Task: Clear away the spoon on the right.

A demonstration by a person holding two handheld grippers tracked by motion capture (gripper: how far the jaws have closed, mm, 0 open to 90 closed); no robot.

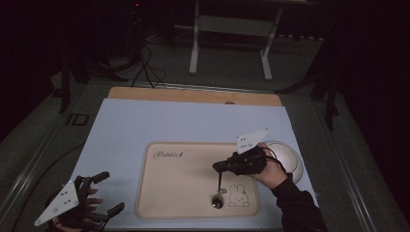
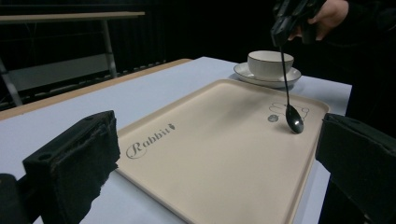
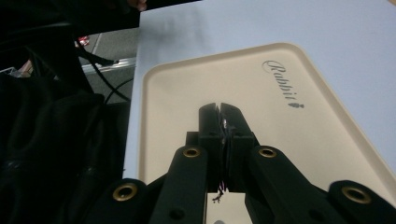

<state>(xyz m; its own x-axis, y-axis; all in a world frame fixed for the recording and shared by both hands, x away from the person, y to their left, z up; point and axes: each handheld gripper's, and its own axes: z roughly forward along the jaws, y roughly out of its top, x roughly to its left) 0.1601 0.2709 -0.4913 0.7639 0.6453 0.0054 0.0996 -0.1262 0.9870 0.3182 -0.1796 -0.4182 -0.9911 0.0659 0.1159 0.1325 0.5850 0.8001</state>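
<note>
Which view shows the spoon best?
The left gripper view: the spoon hangs bowl-down over the tray, whole length visible. The high view shows it small and dark; in the right gripper view the right gripper hides nearly all of it.

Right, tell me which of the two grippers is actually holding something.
The right gripper, over the cream tray: its jaws are shut on a dark spoon hanging bowl-down. The left gripper sits open off the tray's left edge, holding nothing.
</note>
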